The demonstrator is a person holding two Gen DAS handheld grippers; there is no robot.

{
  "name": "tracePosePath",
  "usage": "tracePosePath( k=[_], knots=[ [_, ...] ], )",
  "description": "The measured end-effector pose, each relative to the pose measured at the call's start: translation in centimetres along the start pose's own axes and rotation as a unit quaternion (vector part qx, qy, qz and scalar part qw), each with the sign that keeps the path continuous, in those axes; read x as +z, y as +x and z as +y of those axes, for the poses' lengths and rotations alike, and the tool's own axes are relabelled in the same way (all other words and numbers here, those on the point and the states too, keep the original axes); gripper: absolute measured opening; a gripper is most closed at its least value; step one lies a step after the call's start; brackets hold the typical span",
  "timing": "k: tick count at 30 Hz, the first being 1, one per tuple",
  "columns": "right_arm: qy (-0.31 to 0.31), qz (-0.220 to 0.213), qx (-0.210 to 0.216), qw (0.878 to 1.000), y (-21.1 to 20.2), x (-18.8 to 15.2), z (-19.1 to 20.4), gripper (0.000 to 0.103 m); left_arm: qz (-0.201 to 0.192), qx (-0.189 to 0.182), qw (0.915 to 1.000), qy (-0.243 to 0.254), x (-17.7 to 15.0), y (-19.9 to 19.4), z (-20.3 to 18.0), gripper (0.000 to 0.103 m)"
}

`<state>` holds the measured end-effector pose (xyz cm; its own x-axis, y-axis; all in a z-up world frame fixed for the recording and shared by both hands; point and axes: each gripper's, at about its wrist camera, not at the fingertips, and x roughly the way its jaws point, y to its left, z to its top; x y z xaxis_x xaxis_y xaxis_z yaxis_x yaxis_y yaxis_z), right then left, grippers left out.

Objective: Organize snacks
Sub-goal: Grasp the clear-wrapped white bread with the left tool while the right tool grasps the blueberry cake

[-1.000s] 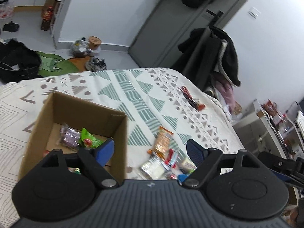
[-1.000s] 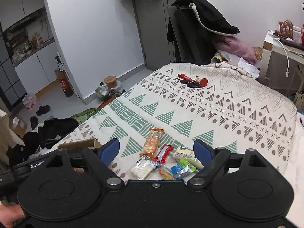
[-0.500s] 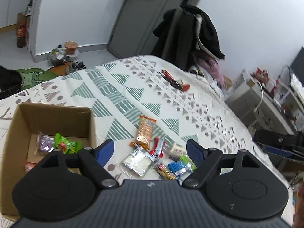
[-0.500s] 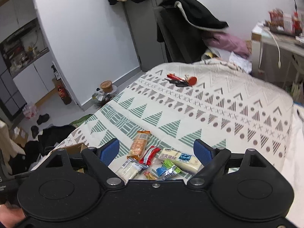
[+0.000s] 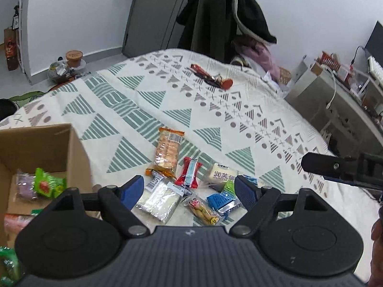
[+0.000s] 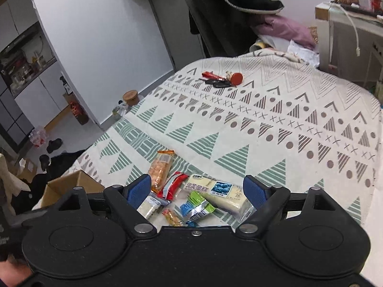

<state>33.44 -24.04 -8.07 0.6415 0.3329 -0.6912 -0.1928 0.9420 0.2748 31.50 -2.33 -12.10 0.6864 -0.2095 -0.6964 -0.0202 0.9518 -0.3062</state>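
Left wrist view: left gripper [image 5: 190, 190] is spread wide, holding nothing, over the snack pile [image 5: 189, 186] on the bedspread [image 5: 148, 100] beside the cardboard box [image 5: 71, 148]. Right gripper [image 6: 197, 189] gapes empty too.

black tongs [image 5: 190, 190], blue fingertips [image 5: 134, 187], silver screws.

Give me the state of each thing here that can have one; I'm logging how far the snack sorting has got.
left gripper: open, empty, above the loose snacks.
right gripper: open, empty.
cardboard box: open-topped, holding some snacks.
green packet: inside the box.
orange cracker pack: sealed, flat on the bedspread.
red packet: sealed, on the bedspread.
blueberry cake pack: sealed, on the bedspread.
keys: lying apart, further up the bed.
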Motion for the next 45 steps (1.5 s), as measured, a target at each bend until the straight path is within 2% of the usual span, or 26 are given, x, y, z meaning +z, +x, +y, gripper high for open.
tracePosePath(
  k=[18, 27, 31, 33, 36, 39, 40, 41, 42, 45],
  knots=[
    [-0.005, 0.036, 0.014, 0.999, 8.0, -0.2, -1.9, 0.082, 0.046, 0.027, 0.9984, -0.019, -0.5, 8.0, 1.5, 0.079],
    [-0.012, 0.044, 0.016, 0.999, 10.9, 0.3, -1.7, 0.081, 0.070, 0.040, 0.9966, -0.017, -1.4, 9.4, 1.9, 0.075],
    [-0.017, 0.069, 0.012, 0.997, 11.9, -0.5, -1.5, 0.075, 0.088, 0.045, 0.9949, -0.019, -2.1, 9.5, 2.0, 0.074],
    [-0.023, 0.083, 0.007, 0.996, 11.9, -1.0, -1.2, 0.075, 0.091, 0.050, 0.9946, -0.007, -2.3, 9.3, 1.6, 0.074],
    [-0.040, 0.116, -0.025, 0.992, 12.3, -1.7, -1.0, 0.074, 0.093, 0.055, 0.9942, 0.003, -2.8, 9.1, 1.2, 0.074],
    [-0.015, 0.143, -0.034, 0.989, 12.6, -2.4, -1.9, 0.072, 0.095, 0.069, 0.9930, 0.016, -3.3, 8.8, 0.7, 0.061],
    [-0.013, 0.146, -0.035, 0.989, 12.4, -2.6, -2.0, 0.069, 0.096, 0.075, 0.9924, 0.018, -3.4, 8.6, 0.6, 0.052],
    [-0.014, 0.147, -0.037, 0.988, 12.2, -2.7, -1.9, 0.066, 0.097, 0.074, 0.9924, 0.018, -3.5, 8.4, 0.5, 0.049],
    [-0.014, 0.149, -0.042, 0.988, 11.9, -2.9, -1.8, 0.054, 0.097, 0.070, 0.9927, 0.014, -3.6, 8.3, 0.6, 0.049],
    [-0.005, 0.159, -0.041, 0.986, 10.9, -3.6, -1.8, 0.040, 0.100, 0.061, 0.9931, 0.007, -3.8, 7.6, 0.5, 0.046]
  ],
)
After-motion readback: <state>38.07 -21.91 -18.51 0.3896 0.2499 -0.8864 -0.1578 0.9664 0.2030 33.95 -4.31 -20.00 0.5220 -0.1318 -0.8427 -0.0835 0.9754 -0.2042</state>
